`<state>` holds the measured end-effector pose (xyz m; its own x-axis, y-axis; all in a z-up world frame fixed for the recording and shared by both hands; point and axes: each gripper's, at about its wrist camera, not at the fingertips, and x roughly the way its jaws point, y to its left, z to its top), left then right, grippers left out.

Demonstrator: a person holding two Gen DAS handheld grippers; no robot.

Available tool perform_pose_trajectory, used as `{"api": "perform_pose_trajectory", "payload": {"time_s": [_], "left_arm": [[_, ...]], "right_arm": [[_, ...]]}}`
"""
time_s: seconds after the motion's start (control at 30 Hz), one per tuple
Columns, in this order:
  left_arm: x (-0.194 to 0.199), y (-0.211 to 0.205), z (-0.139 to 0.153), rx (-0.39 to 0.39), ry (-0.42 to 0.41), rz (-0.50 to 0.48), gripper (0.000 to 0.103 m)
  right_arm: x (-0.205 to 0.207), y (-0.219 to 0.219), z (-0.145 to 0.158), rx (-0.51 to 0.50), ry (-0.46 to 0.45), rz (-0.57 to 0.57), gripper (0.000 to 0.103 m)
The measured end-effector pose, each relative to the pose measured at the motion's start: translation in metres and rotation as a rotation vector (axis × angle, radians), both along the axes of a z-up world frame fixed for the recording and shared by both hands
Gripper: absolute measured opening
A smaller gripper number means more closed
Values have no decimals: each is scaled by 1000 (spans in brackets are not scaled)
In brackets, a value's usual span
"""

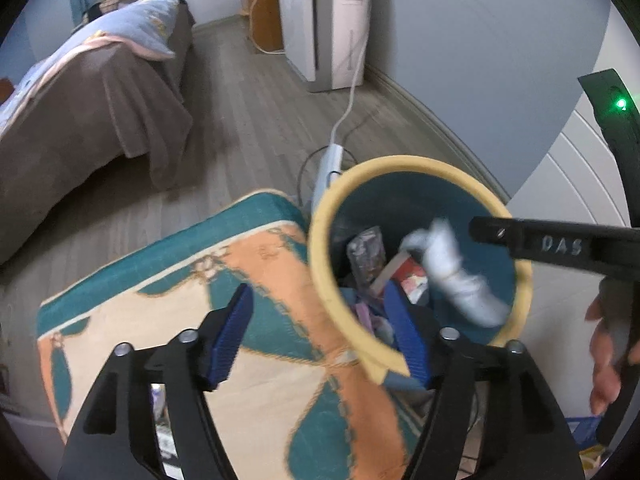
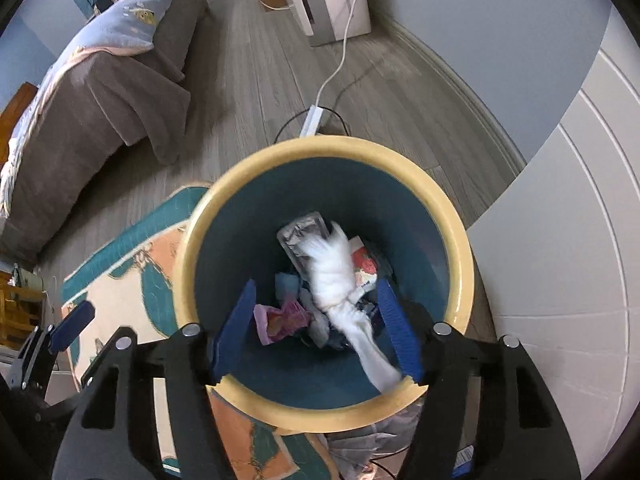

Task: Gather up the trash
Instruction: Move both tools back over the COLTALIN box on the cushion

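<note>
Right claw (image 2: 316, 320) spread wide above the waste bin (image 2: 460, 240); a twisted white tissue (image 2: 332, 268), motion-blurred, hangs inside the bin mouth above wrappers. Left claw (image 1: 320, 332) likewise released, empty, straddling the bin rim. Risk: tissue may snag the near rim and spill onto the patterned rug (image 1: 168, 320). Wood-plank floor (image 1: 248, 120), bed (image 1: 80, 100), power strip (image 2: 312, 120) behind the bin.

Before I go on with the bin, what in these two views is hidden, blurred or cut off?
- White tissue, both views: motion-blurred; whether it touches the right tongs is unclear.
- Bin bottom, right wrist view: covered by wrappers.
- Heap beside the bin, right wrist view: cut off by the tongs' frame.
- Left tongs, left wrist view: right finger hides part of the bin's contents.
</note>
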<state>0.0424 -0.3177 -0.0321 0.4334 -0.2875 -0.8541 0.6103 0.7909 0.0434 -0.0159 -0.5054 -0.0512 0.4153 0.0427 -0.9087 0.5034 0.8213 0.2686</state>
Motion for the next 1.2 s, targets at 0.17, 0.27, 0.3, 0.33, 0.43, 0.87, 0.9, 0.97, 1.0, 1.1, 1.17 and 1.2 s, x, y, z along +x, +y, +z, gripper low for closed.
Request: {"api": "perform_pose_trajectory", "payload": {"time_s": [0.17, 0.27, 0.3, 0.33, 0.43, 0.87, 0.9, 0.97, 1.0, 1.1, 1.17, 1.2], "left_arm": [[-1, 38, 18, 8, -48, 45, 92], [-2, 67, 26, 26, -46, 75, 92], [-3, 80, 31, 34, -58, 86, 92], [-5, 89, 34, 35, -67, 91, 92], [-10, 133, 48, 29, -92, 135, 94], [-19, 314, 55, 16, -88, 418, 96], [-18, 321, 53, 19, -86, 425, 96], [-16, 334, 48, 45, -94, 422, 96], [-15, 338, 46, 64, -102, 419, 96], [-7, 353, 39, 105, -110, 417, 96], [2, 363, 35, 113, -105, 421, 96], [6, 367, 33, 118, -101, 427, 96]], "right_arm": [[6, 19, 4, -41, 30, 63, 96], [7, 30, 12, -79, 37, 92, 97], [6, 35, 15, -81, 33, 99, 97], [5, 39, 18, -83, 27, 103, 97], [4, 61, 31, -92, 11, 132, 97], [25, 233, 52, -146, -108, 408, 97], [27, 243, 49, -150, -109, 424, 97], [32, 263, 42, -154, -97, 463, 97], [34, 272, 37, -155, -85, 486, 97], [41, 298, 19, -176, -42, 558, 97], [47, 317, 5, -198, 0, 611, 97], [46, 322, 1, -201, 9, 627, 97]]}}
